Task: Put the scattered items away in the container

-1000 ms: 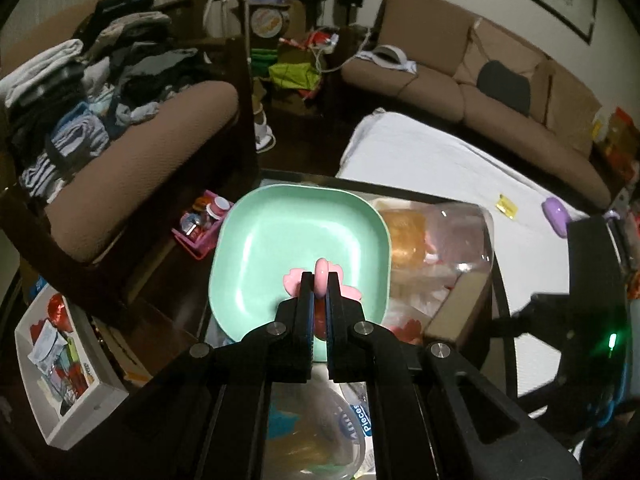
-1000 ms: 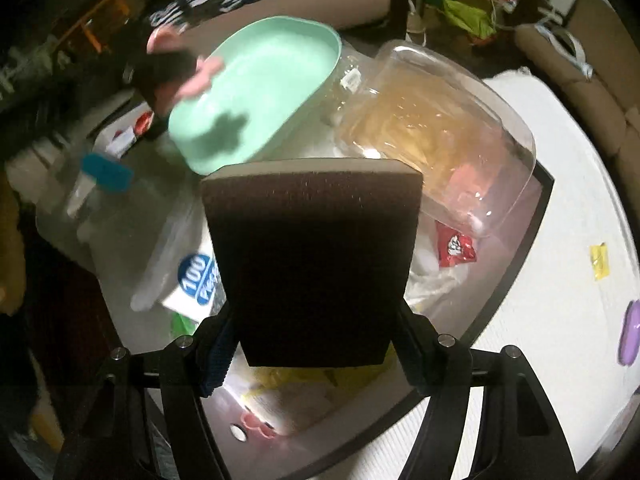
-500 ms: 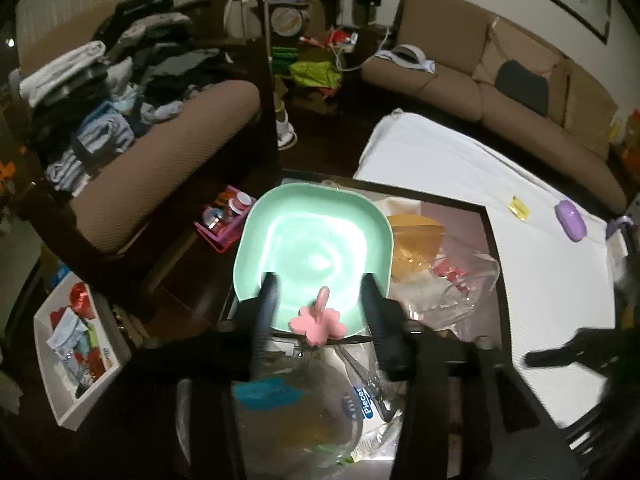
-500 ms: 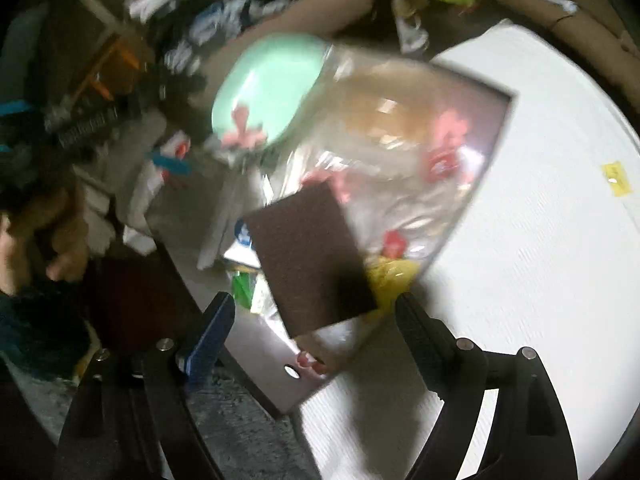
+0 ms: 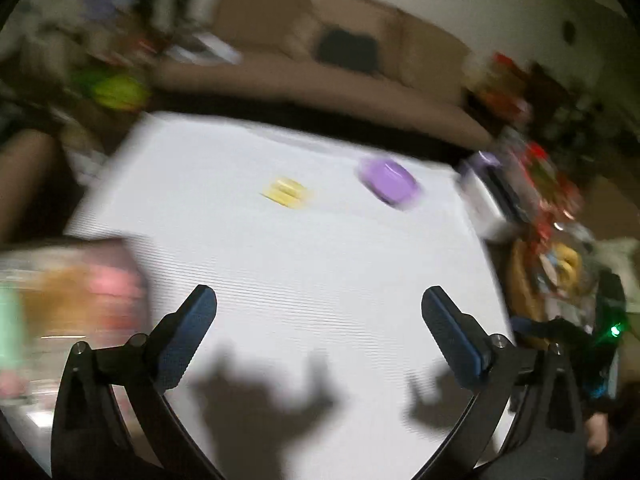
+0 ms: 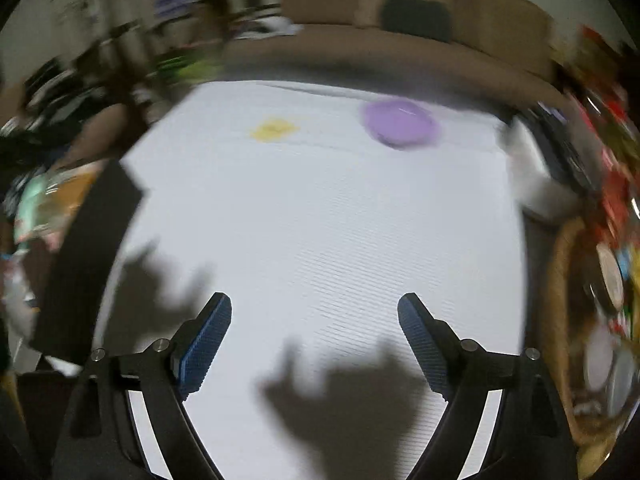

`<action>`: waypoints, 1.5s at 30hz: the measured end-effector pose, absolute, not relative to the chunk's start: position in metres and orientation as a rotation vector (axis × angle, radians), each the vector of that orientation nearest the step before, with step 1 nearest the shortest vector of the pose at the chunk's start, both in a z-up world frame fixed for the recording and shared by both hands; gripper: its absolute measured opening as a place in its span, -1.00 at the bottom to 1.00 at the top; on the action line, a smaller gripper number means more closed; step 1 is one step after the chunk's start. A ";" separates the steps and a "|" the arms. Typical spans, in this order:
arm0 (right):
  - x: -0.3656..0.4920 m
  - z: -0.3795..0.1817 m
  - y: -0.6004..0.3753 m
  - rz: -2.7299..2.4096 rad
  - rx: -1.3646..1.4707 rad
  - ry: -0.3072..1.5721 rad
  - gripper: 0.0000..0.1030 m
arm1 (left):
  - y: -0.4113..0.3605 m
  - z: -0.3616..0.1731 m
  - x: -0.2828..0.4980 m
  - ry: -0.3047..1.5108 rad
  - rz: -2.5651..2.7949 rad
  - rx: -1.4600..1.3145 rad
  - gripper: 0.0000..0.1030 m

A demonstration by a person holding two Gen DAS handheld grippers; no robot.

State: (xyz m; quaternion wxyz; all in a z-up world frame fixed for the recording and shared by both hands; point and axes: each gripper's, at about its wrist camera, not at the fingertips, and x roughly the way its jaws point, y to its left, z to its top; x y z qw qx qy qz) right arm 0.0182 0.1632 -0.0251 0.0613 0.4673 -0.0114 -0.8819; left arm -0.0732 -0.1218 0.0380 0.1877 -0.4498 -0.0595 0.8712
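Ahead of the left gripper (image 5: 319,308), whose jaws have just been spreading and hold nothing, the yellow piece (image 5: 286,193) and purple item (image 5: 387,181) lie well beyond the tips on the white mat (image 5: 320,264); the blur could spoil aim. Beyond the right gripper (image 6: 315,312), likewise just widened and empty, the same yellow piece (image 6: 274,129) sits far up-left and the purple item (image 6: 400,121) far up-right, so a hasty reach may knock either away.

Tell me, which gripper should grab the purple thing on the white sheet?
Probably either. The left gripper and right gripper are both open, empty and facing the purple thing, far off; blur hides any clear edge.
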 end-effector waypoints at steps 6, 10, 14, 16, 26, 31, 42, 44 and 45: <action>0.027 -0.057 0.232 -2.699 1.398 -0.303 0.70 | -0.040 -0.048 -0.183 0.120 2.506 -1.319 0.74; 0.029 -0.067 0.260 -2.655 1.486 -0.406 0.69 | -0.045 -0.068 -0.259 0.137 2.625 -1.217 0.73; 0.031 -0.057 0.260 -2.689 1.440 -0.242 0.69 | -0.029 -0.111 -0.307 0.309 2.605 -1.289 0.64; 0.037 -0.056 0.262 -2.700 1.394 -0.221 0.69 | -0.019 -0.134 -0.322 0.375 2.585 -1.329 0.40; 0.033 -0.074 0.263 -2.644 1.446 -0.289 0.68 | 0.002 -0.128 -0.300 0.327 2.541 -1.260 -0.97; 0.023 -0.077 0.245 -2.699 1.462 -0.168 0.68 | -0.002 -0.075 -0.230 0.293 2.487 -1.177 -0.97; 0.007 -0.082 0.221 -2.726 1.363 -0.118 0.68 | -0.059 0.073 -0.033 0.320 2.652 -1.045 -0.99; -0.016 -0.072 0.221 -2.717 1.329 -0.095 0.68 | -0.065 0.068 -0.030 0.335 2.676 -1.036 -0.99; -0.034 -0.063 0.221 -2.719 1.301 -0.076 0.69 | -0.069 0.066 -0.031 0.320 2.686 -1.033 -0.99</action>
